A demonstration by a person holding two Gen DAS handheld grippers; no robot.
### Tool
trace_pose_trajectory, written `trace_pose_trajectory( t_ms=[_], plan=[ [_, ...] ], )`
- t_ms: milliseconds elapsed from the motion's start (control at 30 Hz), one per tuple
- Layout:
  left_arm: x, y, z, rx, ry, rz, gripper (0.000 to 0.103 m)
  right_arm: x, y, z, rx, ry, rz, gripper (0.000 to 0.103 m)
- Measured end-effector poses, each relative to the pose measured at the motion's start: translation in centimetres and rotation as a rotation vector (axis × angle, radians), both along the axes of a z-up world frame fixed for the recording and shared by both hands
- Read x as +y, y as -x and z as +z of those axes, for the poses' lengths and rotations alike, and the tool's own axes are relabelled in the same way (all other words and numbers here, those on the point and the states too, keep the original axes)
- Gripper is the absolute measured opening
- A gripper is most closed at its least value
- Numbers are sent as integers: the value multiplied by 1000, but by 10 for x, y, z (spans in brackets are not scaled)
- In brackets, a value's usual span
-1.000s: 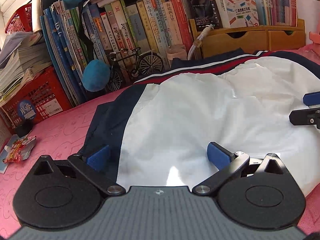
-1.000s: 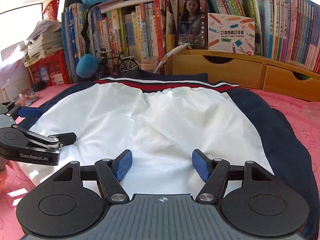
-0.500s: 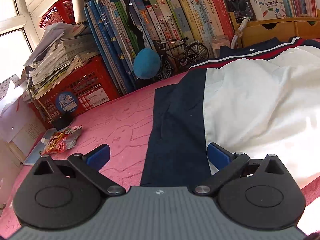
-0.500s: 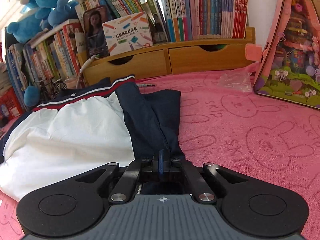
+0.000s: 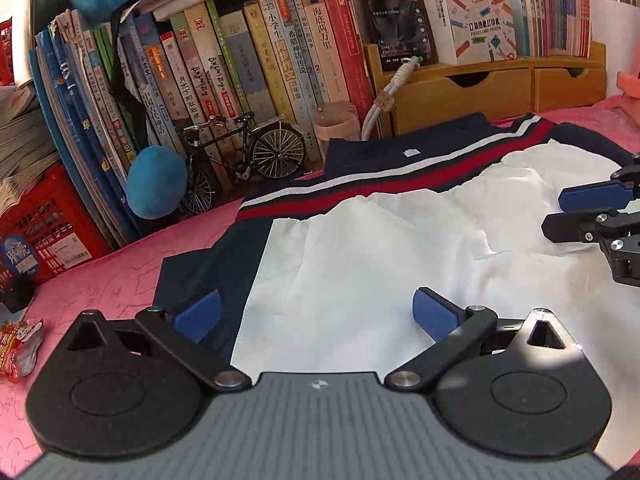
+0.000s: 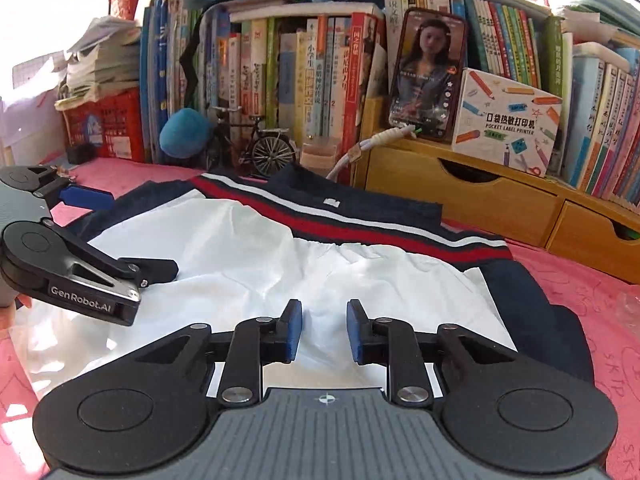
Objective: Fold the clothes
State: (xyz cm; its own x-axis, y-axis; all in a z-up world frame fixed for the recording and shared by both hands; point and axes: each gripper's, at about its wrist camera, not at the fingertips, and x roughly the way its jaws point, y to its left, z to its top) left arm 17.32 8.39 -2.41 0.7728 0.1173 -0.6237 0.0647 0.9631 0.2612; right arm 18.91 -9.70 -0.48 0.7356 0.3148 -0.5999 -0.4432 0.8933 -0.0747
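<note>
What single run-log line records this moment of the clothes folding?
stage: between folds | garment: navy-and-white jacket with red stripe flat on pink cloth | left gripper: open, empty | right gripper: jaws opening, empty

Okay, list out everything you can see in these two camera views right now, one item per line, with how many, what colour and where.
garment: one, white with navy sides and a red-white striped band, spread flat on the pink cover
pink cover: one, pink, under everything
books: many, mixed colours, upright in rows behind
model bicycle: one, black, before the books
plush toy: one, blue, beside the bicycle
wooden drawers: one unit, tan, behind the garment
phone: one, screen lit, atop the drawers
label printer box: one, white, beside the phone
red crate: one, far left
left gripper: jaws wide, nothing held
right gripper: jaws opening, nothing between
</note>
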Motion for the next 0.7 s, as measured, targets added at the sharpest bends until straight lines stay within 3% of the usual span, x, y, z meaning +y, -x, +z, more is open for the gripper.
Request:
trace_pose_trajectory(
  t_ms=[67, 167, 333, 533, 700],
  plan=[
    [6, -13, -4, 14, 31, 10, 103, 4, -16, -6, 20, 1, -36, 25],
    [26, -28, -2, 25, 97, 83, 103, -12, -42, -12, 83, -103, -96, 24],
    [48, -39, -8, 8, 108, 124, 103, -33, -61, -22, 91, -255, -145, 23],
    [44, -34, -6, -33, 127, 164, 103, -41, -72, -29, 100, -340, -190, 23],
    [13, -35, 2, -84, 49, 45, 103, -52, -74, -33, 98, -493, -216, 40]
  ],
)
